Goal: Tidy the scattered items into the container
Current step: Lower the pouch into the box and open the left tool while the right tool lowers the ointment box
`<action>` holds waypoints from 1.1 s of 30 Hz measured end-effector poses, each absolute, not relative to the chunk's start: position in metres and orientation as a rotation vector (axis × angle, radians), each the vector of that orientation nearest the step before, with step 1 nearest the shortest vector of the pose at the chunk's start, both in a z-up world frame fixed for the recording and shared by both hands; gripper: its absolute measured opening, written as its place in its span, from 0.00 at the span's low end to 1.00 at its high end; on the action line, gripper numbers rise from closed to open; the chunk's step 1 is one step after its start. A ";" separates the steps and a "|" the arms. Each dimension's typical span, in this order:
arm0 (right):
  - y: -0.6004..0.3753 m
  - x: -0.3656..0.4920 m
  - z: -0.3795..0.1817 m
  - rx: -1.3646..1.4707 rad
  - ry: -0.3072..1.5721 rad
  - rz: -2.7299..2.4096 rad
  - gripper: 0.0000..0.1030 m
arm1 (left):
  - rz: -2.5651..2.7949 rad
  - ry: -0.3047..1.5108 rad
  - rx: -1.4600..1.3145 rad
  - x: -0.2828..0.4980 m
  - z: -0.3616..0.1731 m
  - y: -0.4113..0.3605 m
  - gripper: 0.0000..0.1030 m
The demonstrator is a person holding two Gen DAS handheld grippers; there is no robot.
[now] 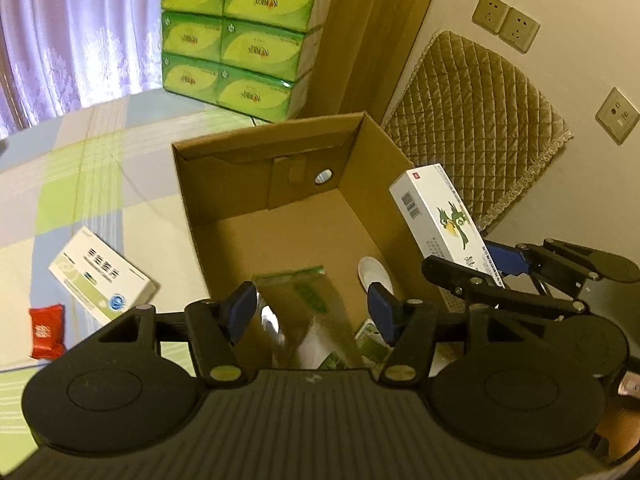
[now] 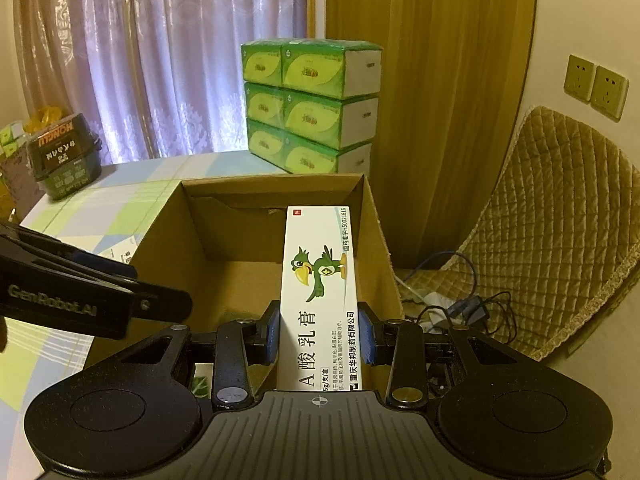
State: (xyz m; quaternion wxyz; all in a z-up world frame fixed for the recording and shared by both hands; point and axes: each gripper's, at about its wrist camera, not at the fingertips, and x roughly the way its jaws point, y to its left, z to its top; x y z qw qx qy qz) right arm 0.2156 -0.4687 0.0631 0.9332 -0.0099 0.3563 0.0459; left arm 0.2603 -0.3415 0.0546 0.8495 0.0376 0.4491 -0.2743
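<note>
- Over the open cardboard box (image 2: 200,248), the right gripper (image 2: 319,334) held a long white ointment carton (image 2: 318,292) (printed with a green bird), its blue pads pressed against the carton's two long sides.
- In the left wrist view, that carton (image 1: 440,216) stood tilted over the box's right wall, not yet released.
- The left gripper (image 1: 316,308) hung above the box (image 1: 264,160) with its fingers wide apart and nothing between them.
- Inside the box, a clear green-printed packet (image 1: 304,312) and a white rounded item (image 1: 374,274) already lay on the floor; judged from this, the task was partly done.
- Left on the checked tablecloth (image 1: 100,168) were a white-and-green medicine box (image 1: 102,276) and, near it, a small red packet (image 1: 47,336).
- The left view alone showed these two outstanding items and the box contents; the right view alone showed the carton's printed face and a dark tub (image 2: 64,156) at the table's far edge.
</note>
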 end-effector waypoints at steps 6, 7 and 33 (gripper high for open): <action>-0.464 0.215 0.065 -0.022 0.729 0.103 0.39 | -0.582 0.938 0.082 0.253 0.057 -0.334 0.55; -0.463 0.214 0.065 -0.023 0.729 0.103 0.39 | -0.584 0.937 0.082 0.252 0.057 -0.333 0.55; -0.448 0.207 0.077 -0.038 0.714 0.112 0.39 | -0.607 0.906 0.105 0.229 0.067 -0.311 0.55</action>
